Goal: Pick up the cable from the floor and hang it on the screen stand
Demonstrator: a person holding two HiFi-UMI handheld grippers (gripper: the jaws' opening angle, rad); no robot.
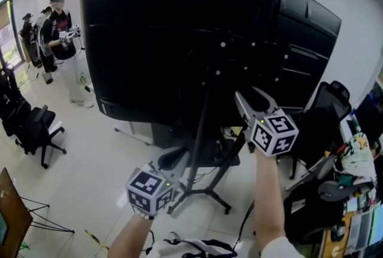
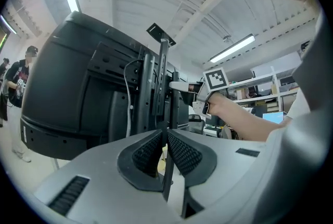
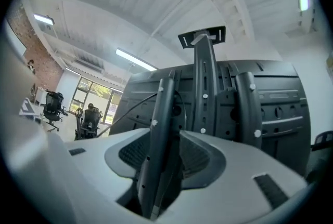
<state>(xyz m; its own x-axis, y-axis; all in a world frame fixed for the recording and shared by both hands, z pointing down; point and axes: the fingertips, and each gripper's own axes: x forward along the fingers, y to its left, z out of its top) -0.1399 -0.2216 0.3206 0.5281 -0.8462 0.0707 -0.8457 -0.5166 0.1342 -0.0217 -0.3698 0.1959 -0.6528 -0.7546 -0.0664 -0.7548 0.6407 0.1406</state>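
Note:
A large black screen (image 1: 155,41) stands back-on on a black stand (image 1: 206,191). My left gripper (image 1: 176,158) is low beside the stand's pole. In the left gripper view its jaws (image 2: 165,133) are nearly together, with a thin black cable (image 2: 166,176) running straight up between the pads. My right gripper (image 1: 246,93) is raised against the screen's back, jaws spread in a V. A grey stand rail with screws (image 3: 158,129) passes between those open jaws (image 3: 171,137) without the pads pressing it. The right gripper (image 2: 179,85) also shows in the left gripper view.
A person (image 1: 63,41) stands at the far left, with an office chair (image 1: 36,125) nearer. Another chair (image 1: 326,107) and a cluttered desk (image 1: 356,161) crowd the right. Loose cables (image 1: 197,245) lie on the floor at my feet. A wooden board (image 1: 9,209) stands lower left.

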